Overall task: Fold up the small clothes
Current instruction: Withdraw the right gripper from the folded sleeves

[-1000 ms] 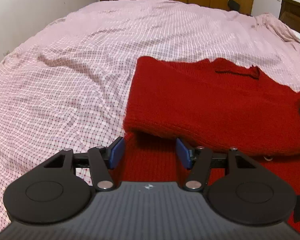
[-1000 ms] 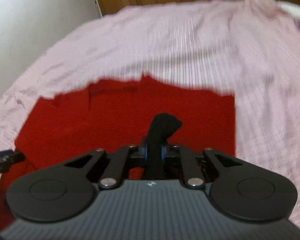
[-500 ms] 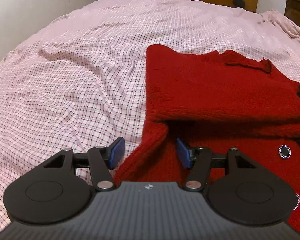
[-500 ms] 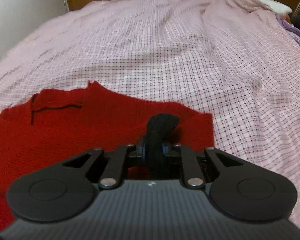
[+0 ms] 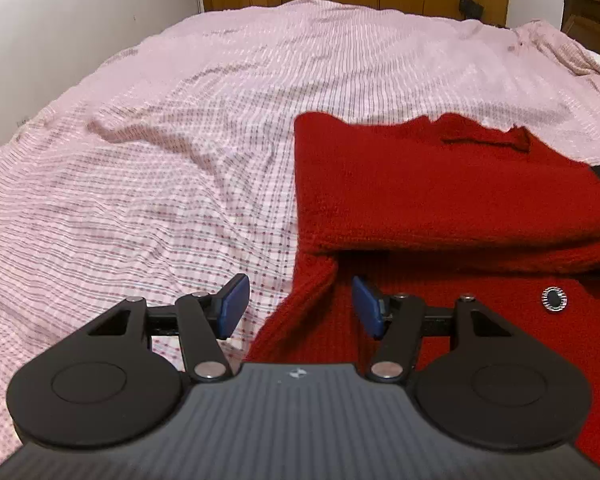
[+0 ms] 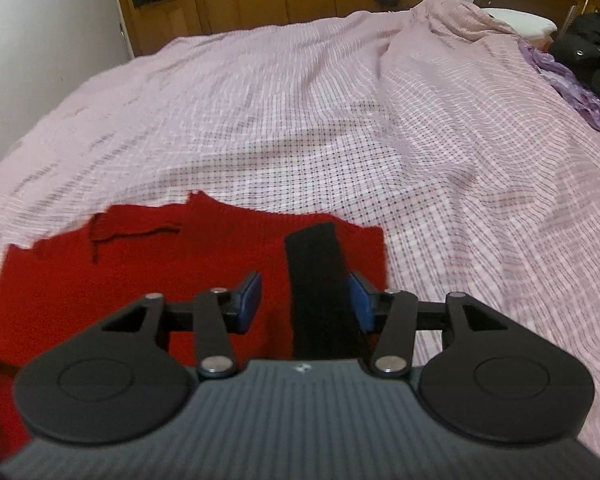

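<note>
The red knit sweater [image 5: 440, 184] lies on the bed, its far part folded flat over the near part, where a round button [image 5: 554, 299] shows. A black band [image 6: 320, 280], perhaps a cuff, lies along its right edge.

I count one red sweater [image 5: 440, 192], one checked bedsheet [image 5: 180, 160], one round button [image 5: 554, 298] (at 3 o'clock), two grippers.
</note>
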A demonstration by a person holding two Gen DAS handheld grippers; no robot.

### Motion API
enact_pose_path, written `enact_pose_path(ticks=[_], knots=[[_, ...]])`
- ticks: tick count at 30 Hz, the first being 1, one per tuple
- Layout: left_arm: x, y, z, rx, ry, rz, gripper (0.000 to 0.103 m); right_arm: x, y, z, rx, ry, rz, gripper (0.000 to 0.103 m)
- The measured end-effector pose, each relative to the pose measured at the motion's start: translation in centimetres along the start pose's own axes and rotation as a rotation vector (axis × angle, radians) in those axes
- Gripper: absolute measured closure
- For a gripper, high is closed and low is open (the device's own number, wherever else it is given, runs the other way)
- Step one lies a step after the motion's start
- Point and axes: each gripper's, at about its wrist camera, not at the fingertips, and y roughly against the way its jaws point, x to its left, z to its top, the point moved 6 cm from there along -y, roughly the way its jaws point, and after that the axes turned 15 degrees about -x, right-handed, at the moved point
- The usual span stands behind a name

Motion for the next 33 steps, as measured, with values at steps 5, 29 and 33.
enact_pose_path(ticks=[5,29,33], knots=[[0.2,2.5,0.7,-0.017,-0.003,-0.003,0.038,0.4,5.0,0.7,-0.03,-0.012,0.05,0.051],[0.0,14.3,-1.8,-0.044,-0.063,-0.091,0.031,3.3,21.4,-8.5,0.066,0.151,0.168,0.042],[-0.6,15.7,-3.0,-0.036,-0.091,-0.123,0.031,4.5,22.7,-10.9,0.064,0.256,0.184,0.041]])
